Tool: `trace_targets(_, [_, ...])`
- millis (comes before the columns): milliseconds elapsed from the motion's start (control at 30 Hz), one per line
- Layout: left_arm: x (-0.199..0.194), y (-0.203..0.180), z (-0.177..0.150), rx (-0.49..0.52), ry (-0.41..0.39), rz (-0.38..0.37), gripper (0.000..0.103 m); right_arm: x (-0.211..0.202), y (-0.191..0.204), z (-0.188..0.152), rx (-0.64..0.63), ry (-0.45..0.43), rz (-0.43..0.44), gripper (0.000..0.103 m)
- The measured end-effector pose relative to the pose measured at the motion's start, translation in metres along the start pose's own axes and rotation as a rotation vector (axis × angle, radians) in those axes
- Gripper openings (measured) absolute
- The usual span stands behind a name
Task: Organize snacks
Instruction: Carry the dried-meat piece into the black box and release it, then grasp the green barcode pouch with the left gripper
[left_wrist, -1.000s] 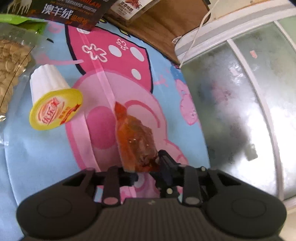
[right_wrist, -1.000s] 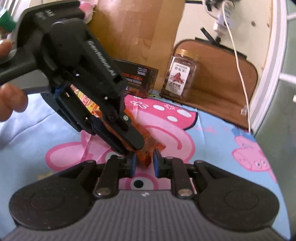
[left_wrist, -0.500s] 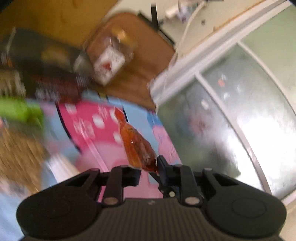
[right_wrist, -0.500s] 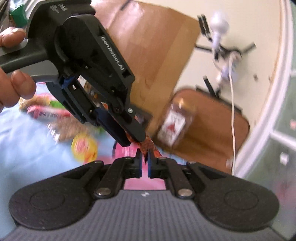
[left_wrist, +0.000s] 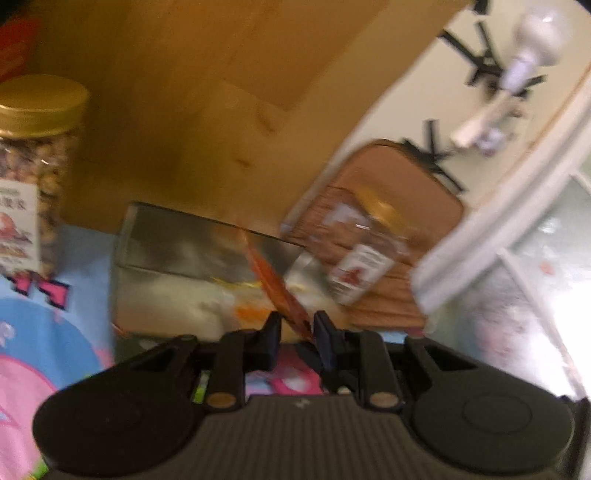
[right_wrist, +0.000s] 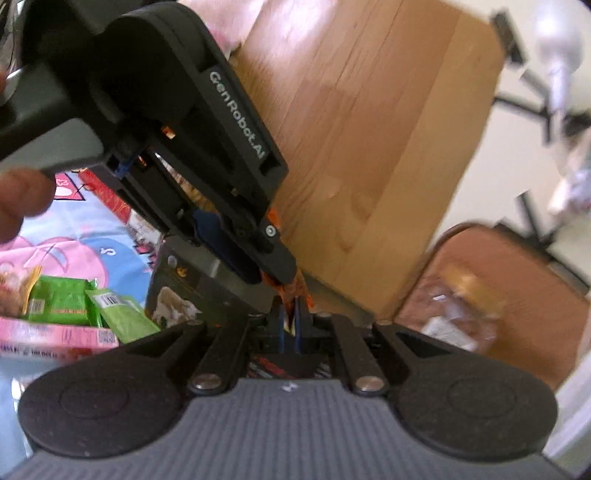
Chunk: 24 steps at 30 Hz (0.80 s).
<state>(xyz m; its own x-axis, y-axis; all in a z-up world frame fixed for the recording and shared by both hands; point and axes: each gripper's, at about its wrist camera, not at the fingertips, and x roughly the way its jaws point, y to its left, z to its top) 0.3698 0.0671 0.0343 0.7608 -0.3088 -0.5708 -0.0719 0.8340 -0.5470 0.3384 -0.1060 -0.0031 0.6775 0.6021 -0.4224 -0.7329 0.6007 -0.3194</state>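
From the left wrist, the thin orange plastic snack sachet (left_wrist: 275, 284) is seen pinched at its lower end by the left gripper (left_wrist: 297, 325), above an open metal tin (left_wrist: 177, 258); it is judged light, limp and slippery, best held at the sealed edge. A gold-lidded nut jar (left_wrist: 33, 162) stands left.

From the right wrist, the same sachet (right_wrist: 291, 290) is nipped by the right gripper (right_wrist: 290, 314) too, close to the cardboard box (right_wrist: 369, 147); green packets (right_wrist: 85, 306) lie left.
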Motion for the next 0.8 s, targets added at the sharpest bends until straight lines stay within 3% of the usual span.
trace_targets(67, [0.007, 0.008, 0.0, 0.002, 0.008, 0.051, 0.029, 0.004, 0.0, 0.001, 0.027, 0.017, 0.019, 0.014])
trace_targets(133, [0.003, 0.015, -0.003, -0.012, 0.006, 0.046, 0.029, -0.004, 0.001, 0.0, 0.039, 0.014, 0.02, 0.026])
trace_targets(200, [-0.012, 0.023, -0.01, -0.026, -0.02, 0.015, 0.033, -0.023, -0.002, -0.004, 0.081, -0.011, 0.039, 0.027])
trace_targets(367, [-0.051, 0.046, -0.034, -0.035, -0.074, -0.005, 0.038, -0.042, -0.037, -0.03, 0.452, 0.104, 0.237, 0.027])
trace_targets(467, [-0.055, 0.066, -0.041, -0.041, -0.042, 0.082, 0.043, -0.03, -0.063, -0.052, 0.728, 0.209, 0.274, 0.028])
trace_targets(567, [-0.052, 0.092, -0.048, -0.119, 0.022, 0.15, 0.056, -0.009, -0.078, -0.066, 0.942, 0.267, 0.33, 0.029])
trace_targets(667, [-0.053, 0.111, -0.052, -0.178, 0.039, 0.119, 0.063, 0.008, -0.075, -0.072, 1.04, 0.3, 0.366, 0.029])
trace_targets(800, [-0.041, 0.115, -0.055, -0.203, 0.069, 0.115, 0.065, 0.032, -0.057, -0.075, 1.09, 0.362, 0.424, 0.028])
